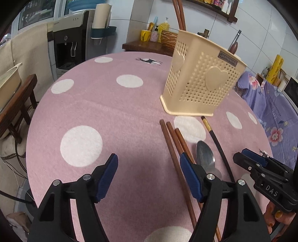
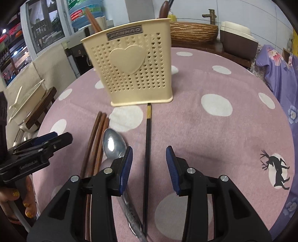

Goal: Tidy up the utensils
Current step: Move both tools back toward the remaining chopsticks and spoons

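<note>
A cream perforated utensil holder (image 1: pixel 201 78) (image 2: pixel 130 70) stands on the pink dotted table, with brown chopsticks (image 1: pixel 179 13) and a brown-handled utensil (image 1: pixel 234 44) sticking out of it. In front of it lie three brown chopsticks (image 1: pixel 171 145) (image 2: pixel 95 134), a metal spoon (image 1: pixel 204 154) (image 2: pixel 113 143) and a black chopstick (image 1: pixel 218 145) (image 2: pixel 148 126). My left gripper (image 1: pixel 149 156) hovers open over bare cloth, its right finger just above the brown chopsticks. My right gripper (image 2: pixel 149 149) is open and straddles the black chopstick, with gaps on both sides of it.
The round table (image 1: pixel 93 104) drops off at its left edge towards a wooden stool (image 1: pixel 18 100) bearing a cream tub. Behind stand a water dispenser (image 1: pixel 72 44) and a shelf of bottles (image 1: pixel 156 33). Purple floral cloth (image 1: pixel 275 111) lies to the right. A hand (image 2: pixel 18 201) grips the left tool.
</note>
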{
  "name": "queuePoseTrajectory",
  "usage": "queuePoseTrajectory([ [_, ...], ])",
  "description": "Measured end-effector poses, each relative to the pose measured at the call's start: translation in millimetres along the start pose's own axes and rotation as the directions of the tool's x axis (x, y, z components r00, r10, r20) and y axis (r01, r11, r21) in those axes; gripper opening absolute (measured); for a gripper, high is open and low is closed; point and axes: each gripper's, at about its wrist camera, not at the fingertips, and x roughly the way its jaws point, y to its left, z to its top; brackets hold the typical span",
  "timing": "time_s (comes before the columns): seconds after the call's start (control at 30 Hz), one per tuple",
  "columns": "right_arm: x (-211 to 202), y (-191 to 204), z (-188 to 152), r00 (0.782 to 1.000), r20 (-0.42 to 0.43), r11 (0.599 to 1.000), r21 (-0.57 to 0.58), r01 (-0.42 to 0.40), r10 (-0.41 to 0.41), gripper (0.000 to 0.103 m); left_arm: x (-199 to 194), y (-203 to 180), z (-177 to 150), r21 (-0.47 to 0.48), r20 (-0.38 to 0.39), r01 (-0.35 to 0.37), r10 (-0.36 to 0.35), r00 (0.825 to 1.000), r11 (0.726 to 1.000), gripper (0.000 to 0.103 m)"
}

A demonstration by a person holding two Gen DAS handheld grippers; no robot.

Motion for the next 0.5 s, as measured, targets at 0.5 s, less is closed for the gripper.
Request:
queuePoseTrajectory([
  [0.5,4,-4,-12,0.999,-0.033,1.0,0.008,0.001,-0.001,0.038,18,-26,-9,0.072,-0.059,0.003,0.001,0.998,0.997,0.051],
])
